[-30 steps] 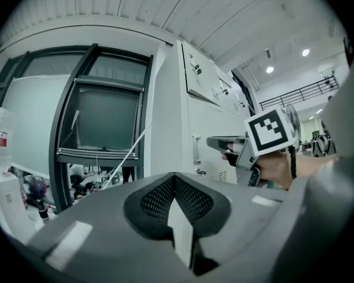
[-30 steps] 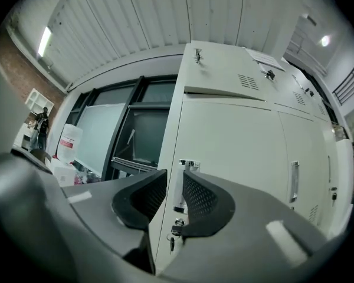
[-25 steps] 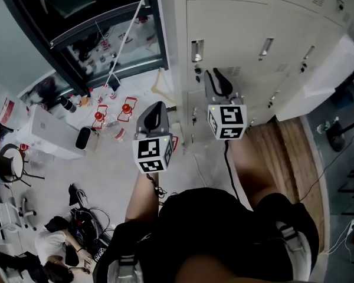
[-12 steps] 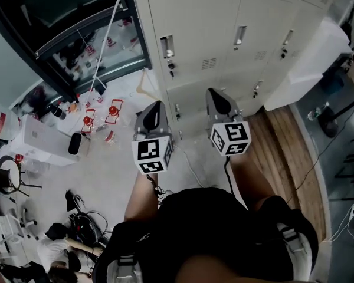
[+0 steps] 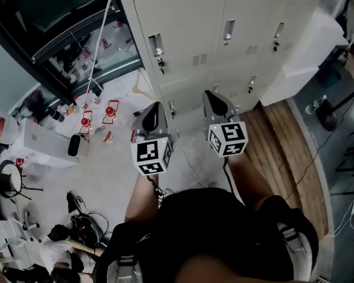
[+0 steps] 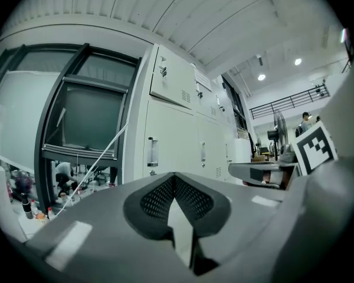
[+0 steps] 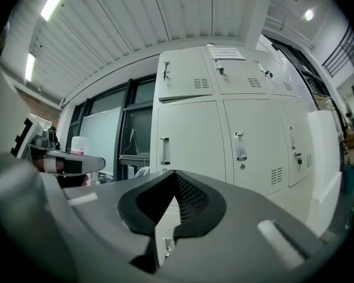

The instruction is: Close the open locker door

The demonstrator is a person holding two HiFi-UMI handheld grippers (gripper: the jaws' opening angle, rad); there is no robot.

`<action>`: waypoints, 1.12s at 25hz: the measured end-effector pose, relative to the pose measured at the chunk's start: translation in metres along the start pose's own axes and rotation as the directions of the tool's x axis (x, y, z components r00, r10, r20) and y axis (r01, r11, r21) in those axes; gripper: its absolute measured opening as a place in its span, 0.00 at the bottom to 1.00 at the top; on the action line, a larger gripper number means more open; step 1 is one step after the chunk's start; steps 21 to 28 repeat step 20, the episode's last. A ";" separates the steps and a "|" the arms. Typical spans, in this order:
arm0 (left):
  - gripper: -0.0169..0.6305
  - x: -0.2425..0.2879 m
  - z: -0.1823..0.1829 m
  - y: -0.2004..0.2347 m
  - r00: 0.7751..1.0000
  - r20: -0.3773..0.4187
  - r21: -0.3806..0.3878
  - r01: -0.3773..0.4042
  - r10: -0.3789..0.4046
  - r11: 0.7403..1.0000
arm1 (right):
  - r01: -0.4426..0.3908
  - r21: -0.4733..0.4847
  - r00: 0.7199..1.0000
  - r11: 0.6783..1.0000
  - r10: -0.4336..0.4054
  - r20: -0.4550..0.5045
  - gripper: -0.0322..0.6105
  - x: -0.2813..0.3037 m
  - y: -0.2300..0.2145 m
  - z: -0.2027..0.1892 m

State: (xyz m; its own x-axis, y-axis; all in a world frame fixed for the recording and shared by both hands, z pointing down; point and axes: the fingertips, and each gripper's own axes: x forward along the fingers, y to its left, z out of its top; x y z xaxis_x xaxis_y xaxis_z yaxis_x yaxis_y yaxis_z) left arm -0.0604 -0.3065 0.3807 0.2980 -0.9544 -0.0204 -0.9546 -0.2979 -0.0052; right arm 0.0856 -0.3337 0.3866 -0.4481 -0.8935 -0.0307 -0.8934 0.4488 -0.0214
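Note:
A bank of cream lockers [image 5: 189,34] stands in front of me, and every door that shows in the head view lies flush, each with a small handle [image 5: 157,46]. My left gripper [image 5: 155,108] hovers over the floor just left of the lockers' lower corner, shut, with nothing between its jaws. My right gripper [image 5: 210,96] is held in front of the bottom row, clear of the doors, also shut and empty. The left gripper view has the lockers [image 6: 183,146] beyond the closed jaws [image 6: 176,177]. In the right gripper view the lockers [image 7: 224,140] rise straight ahead of the closed jaws [image 7: 176,173].
A dark-framed window [image 5: 59,28] adjoins the lockers on the left, with a white cord [image 5: 100,46] slanting across it. Red items [image 5: 109,112], a white box [image 5: 38,137] and cables litter the floor. A white board [image 5: 310,58] leans at the right beside wooden flooring [image 5: 283,152]. A person [image 5: 59,255] crouches at lower left.
The right gripper has drawn back from the locker front, where it was close to a door. The lockers now sit farther off in the head view. The left gripper has barely moved.

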 end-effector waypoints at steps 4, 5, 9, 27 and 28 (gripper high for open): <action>0.03 -0.002 0.000 -0.003 1.000 -0.004 0.002 0.001 -0.001 1.000 | 0.002 0.002 1.000 1.000 -0.002 0.011 0.06 -0.002 -0.002 0.004; 0.03 -0.003 0.000 -0.003 1.000 -0.005 0.003 0.001 -0.001 1.000 | 0.003 0.003 1.000 1.000 -0.003 0.013 0.06 -0.002 -0.002 0.005; 0.03 -0.005 0.000 -0.003 1.000 -0.007 0.004 0.000 0.000 1.000 | 0.003 0.005 1.000 1.000 -0.003 0.017 0.06 -0.002 -0.001 0.006; 0.03 -0.010 0.001 0.004 1.000 -0.012 0.007 -0.001 0.001 1.000 | -0.002 -0.007 1.000 1.000 0.002 0.028 0.06 0.003 0.006 0.010; 0.03 -0.010 0.001 0.004 1.000 -0.012 0.007 -0.001 0.001 1.000 | -0.002 -0.007 1.000 1.000 0.002 0.028 0.06 0.003 0.006 0.010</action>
